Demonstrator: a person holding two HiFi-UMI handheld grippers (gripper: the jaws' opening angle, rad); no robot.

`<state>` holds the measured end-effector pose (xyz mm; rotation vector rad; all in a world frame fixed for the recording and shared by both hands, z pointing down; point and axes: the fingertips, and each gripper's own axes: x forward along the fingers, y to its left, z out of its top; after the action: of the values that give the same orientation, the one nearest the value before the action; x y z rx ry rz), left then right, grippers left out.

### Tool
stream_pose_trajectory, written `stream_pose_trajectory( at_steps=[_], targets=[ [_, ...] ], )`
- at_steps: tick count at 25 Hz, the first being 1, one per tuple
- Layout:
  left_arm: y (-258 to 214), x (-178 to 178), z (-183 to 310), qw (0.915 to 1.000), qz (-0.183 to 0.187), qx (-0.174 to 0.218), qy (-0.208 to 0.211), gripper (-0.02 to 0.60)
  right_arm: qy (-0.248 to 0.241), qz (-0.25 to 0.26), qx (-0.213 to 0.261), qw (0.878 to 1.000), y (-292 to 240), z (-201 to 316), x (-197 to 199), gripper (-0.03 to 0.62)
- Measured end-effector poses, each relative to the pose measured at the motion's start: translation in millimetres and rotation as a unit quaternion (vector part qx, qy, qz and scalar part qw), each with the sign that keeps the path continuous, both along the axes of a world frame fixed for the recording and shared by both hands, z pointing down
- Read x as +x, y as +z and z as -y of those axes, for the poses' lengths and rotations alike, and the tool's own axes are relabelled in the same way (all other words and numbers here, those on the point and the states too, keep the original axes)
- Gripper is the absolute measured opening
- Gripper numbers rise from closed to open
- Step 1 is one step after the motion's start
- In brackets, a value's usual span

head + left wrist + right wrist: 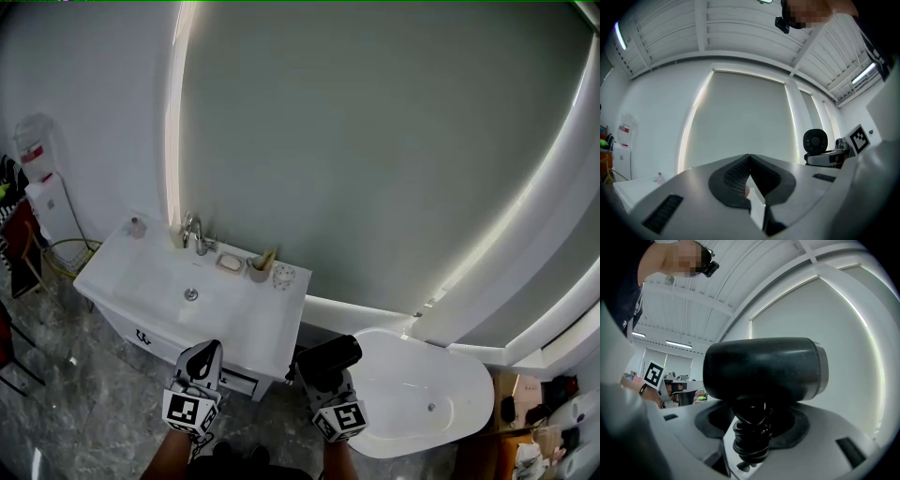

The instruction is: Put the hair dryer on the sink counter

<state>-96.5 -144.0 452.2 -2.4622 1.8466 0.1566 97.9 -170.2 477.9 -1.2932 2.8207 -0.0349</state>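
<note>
– Black fingers (710, 420) on the right gripper (752, 427) are squeezing the handle of the hair dryer (761, 369). They are standing quite wide, because the cord is wound round the handle.

– Which way is the hair dryer pointing?

– Its handle is going down into the fingers. Its fat barrel is lying sideways across the top of them.

– What are the other fingers doing?

– The left gripper (750, 161) is holding nothing. Its fingers (733, 176) are pressing together.

– So where is the hair dryer now?

– It is hanging in the air, over the floor between the white worktop (253, 323) and the bathtub (422, 389).

– And which way is the worktop lying from it?

– Ahead and to the left, just beside it. The left gripper is hovering nearer, but the right one is carrying the dryer. So I am guessing the right one is going to need to swing left and forward, then come down.

– Is there room?

– The near right part of the worktop is looking bare. The cup (260, 267), the soap dish (230, 262) and the tap (194, 232) are standing at the back, by the wall.
</note>
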Motion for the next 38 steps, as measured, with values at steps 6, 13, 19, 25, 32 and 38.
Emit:
stream_pose_trajectory(
  at_steps=[6,13,19,25,32,38],
  targets=[
    [-2,0,3,0.9999,-0.006,0.004,-0.014,0.025,-0.016,-0.006,-0.002,1.0,1,4,-2,0.229],
    [7,13,2,0.9992,-0.002,-0.002,-0.041,0.025,-0.035,0.004,-0.008,0.999,4,13,10,0.227],
    [21,20,7,0.9984,-0.006,-0.021,-0.052,0.025,-0.044,0.005,-0.018,0.999,13,24,14,0.229],
    [32,15,32,0.9984,-0.008,-0.025,-0.05,0.025,-0.046,-0.002,-0.024,0.999,27,46,8,0.227],
    [43,-10,109,0.9994,-0.009,-0.022,-0.024,0.025,-0.025,-0.002,-0.039,0.999,46,111,-19,0.229],
    [39,-41,181,0.9998,-0.013,-0.011,0.01,0.025,-0.007,-0.011,-0.052,0.999,56,174,-60,0.229]
  ],
)
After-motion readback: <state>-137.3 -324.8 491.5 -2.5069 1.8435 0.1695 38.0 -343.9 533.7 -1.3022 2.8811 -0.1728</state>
